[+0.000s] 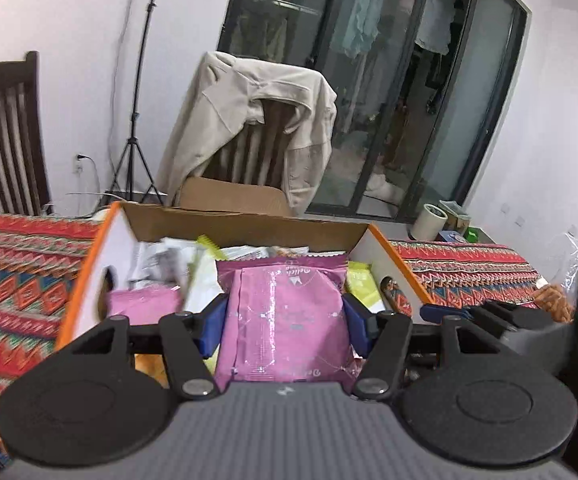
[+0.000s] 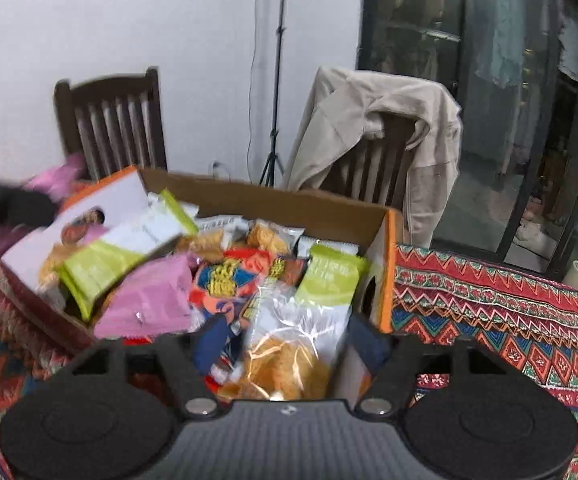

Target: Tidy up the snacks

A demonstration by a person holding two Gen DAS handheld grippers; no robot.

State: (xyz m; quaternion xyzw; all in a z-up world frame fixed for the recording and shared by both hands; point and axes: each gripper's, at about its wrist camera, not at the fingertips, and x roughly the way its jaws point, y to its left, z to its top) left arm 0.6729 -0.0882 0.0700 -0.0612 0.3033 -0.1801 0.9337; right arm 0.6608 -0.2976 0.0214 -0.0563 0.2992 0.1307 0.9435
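- The left tool [image 1: 285,322] is clamped on a pink snack packet [image 1: 287,316], its blue pads pressing both sides; pale script near the packet's top edge is upside down and too small to read.
- Just ahead of that tool stands the open cardboard box [image 1: 245,222], white-sided with orange edges, on the counter [image 1: 21,264] under its red patterned cloth.
- The right tool [image 2: 287,340] sits around a clear bag of golden snacks [image 2: 285,364]; the picture is blurred, so I cannot tell whether its pads grip the bag.
- Ahead of the right tool, inside the box, lie one more pink packet [image 2: 149,304], two green-and-white packets [image 2: 331,280] and an orange-and-blue wrapper [image 2: 225,280] with yellow lettering, unreadable.
- Beyond the box stand two wooden chairs; the one further right of the right tool carries a beige jacket [image 2: 373,128].
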